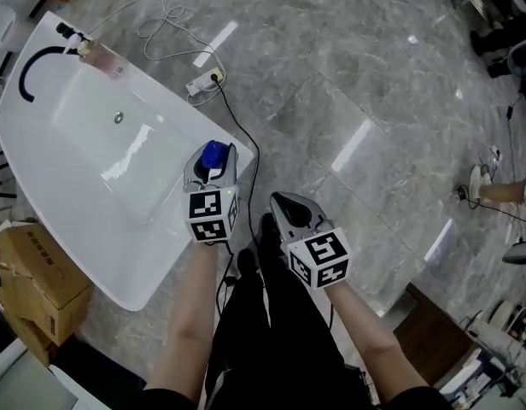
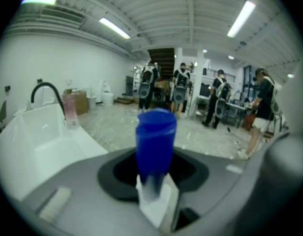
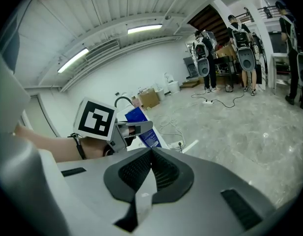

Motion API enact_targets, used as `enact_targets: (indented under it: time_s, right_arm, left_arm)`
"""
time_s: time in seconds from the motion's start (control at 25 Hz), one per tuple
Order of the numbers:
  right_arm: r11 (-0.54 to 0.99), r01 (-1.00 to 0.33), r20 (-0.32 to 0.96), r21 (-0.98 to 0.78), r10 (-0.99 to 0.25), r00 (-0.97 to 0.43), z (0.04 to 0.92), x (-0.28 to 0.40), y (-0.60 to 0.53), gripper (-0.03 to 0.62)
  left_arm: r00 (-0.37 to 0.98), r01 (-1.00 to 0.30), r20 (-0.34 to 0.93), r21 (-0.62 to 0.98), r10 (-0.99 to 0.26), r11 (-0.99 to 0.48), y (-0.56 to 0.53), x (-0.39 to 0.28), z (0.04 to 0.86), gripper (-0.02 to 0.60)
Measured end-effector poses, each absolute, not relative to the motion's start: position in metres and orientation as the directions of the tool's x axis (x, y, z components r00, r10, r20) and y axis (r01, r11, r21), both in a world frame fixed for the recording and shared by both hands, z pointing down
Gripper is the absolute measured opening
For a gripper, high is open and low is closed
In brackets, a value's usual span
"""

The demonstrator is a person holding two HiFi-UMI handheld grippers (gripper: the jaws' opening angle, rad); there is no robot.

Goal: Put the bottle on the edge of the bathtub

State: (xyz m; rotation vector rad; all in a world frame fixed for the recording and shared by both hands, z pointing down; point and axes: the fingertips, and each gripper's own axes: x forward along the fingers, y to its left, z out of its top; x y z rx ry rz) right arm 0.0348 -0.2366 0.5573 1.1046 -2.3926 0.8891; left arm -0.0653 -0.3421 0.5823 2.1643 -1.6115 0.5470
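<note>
Bottle (image 1: 213,154) clamped in left gripper (image 1: 210,171) above bathtub (image 1: 84,186) rim; right gripper (image 1: 284,203) pinched together, empty, over bare floor (image 1: 348,84).

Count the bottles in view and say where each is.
2. A blue bottle is gripped in the left tool; a pink bottle stands on the bathtub rim by the faucet. Others may be hidden.

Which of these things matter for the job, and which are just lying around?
Job: blue bottle, held by the left gripper; white bathtub.
Lying about: cardboard box, power strip, pink bottle on the tub's far corner.
</note>
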Motion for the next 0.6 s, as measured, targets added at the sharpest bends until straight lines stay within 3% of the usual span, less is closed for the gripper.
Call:
enact_targets:
  time_s: [0.6]
  right_arm:
    - [0.487,-0.777,0.558,-0.397,-0.544,-0.627,0.568,0.031,-0.249,0.003]
  left_arm:
    - [0.259,-0.954,0.526,0.007,-0.810,-0.301,-0.361,-0.063,0.599,0.160]
